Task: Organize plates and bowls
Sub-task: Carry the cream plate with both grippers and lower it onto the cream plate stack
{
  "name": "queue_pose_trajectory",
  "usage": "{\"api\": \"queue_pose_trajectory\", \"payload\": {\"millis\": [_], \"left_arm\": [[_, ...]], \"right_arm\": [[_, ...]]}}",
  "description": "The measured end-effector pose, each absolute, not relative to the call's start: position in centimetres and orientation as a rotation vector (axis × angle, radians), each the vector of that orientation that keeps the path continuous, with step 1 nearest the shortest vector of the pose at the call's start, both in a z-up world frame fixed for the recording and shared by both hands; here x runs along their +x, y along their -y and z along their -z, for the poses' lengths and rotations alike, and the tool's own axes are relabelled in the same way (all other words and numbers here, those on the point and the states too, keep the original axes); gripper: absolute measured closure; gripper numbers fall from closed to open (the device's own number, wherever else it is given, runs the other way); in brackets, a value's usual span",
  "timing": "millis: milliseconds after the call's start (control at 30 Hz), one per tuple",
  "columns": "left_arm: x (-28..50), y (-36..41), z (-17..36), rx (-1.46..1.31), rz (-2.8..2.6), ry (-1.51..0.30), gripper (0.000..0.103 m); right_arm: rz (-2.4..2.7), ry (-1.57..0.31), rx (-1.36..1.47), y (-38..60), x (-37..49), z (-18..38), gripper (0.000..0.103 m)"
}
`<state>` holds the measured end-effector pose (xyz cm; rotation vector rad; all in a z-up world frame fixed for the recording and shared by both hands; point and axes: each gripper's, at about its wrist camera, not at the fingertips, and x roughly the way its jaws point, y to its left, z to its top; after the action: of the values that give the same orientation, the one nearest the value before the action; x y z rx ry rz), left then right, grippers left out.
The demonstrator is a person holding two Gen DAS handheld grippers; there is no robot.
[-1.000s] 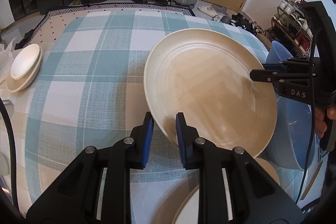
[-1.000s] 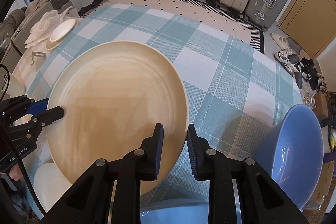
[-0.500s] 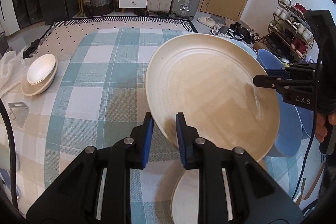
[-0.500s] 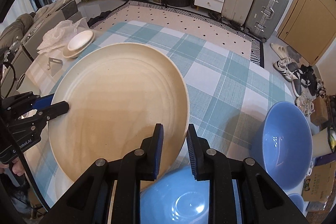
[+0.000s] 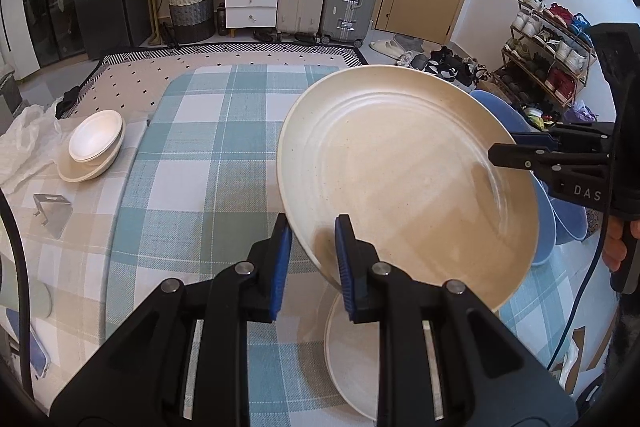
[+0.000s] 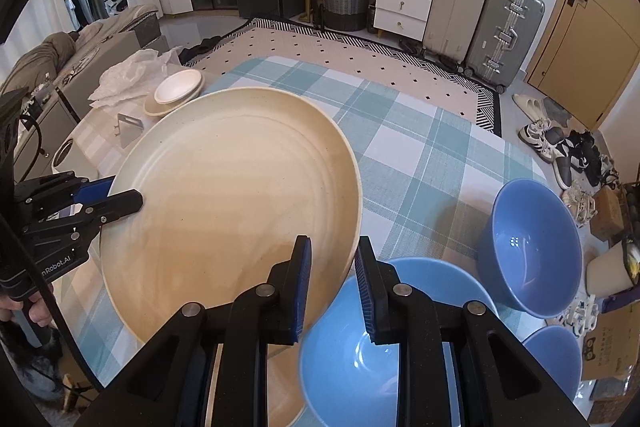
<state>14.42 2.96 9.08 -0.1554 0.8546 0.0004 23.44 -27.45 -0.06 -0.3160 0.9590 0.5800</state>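
My left tool (image 5: 310, 259) pinching the near rim of a big cream plate (image 5: 404, 183), my right tool (image 6: 330, 279) pinching its opposite rim, plate held tilted above the checked surface (image 5: 200, 187), blue bowls (image 6: 532, 247) at right, stacked small bowls (image 5: 94, 147) far left

Bright, even daylight, with heavy fisheye bending in both views.

We see soft shadows on the checked cloth (image 5: 192, 187) beneath the cream plate (image 5: 404, 187), pale glare streaks along its right rim, small highlights in the blue bowl (image 6: 532, 251), dark vignetted corners, curved far furniture and sharp focus throughout.
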Motion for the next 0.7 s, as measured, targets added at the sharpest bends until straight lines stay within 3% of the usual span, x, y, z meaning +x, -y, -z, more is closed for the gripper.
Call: {"api": "queue_pose_trajectory", "payload": {"millis": [700], "left_arm": [[9.5,-2.1,-8.8,-0.106,0.016,-0.837,0.084]], "right_arm": [[-0.588,-0.917,-0.231,29.2,16.3,1.1,0.08]]}}
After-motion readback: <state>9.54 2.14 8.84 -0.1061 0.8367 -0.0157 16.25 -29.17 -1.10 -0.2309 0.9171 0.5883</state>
